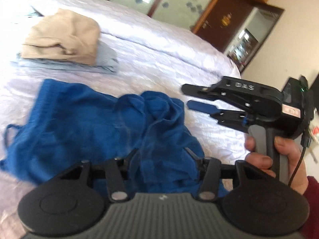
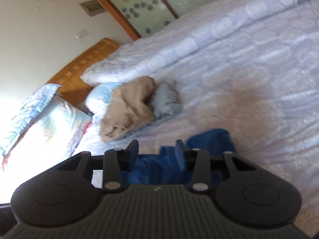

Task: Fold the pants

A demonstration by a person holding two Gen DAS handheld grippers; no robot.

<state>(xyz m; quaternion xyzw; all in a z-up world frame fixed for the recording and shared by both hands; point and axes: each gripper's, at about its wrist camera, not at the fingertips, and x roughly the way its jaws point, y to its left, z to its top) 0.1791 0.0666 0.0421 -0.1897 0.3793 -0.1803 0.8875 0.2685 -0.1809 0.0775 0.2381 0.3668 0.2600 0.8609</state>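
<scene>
The blue pants (image 1: 95,123) lie crumpled on the white bedspread (image 1: 159,59), filling the lower left and middle of the left wrist view. The left gripper (image 1: 161,153) hangs over the cloth at the bottom of the frame, jaws spread with nothing pinched. At the right of that view a hand (image 1: 279,159) holds the right gripper (image 1: 186,97) just beside the pants, jaws apart and empty, while folded beige pants (image 1: 63,37) rest on a folded grey garment (image 1: 103,61) at the upper left.
</scene>
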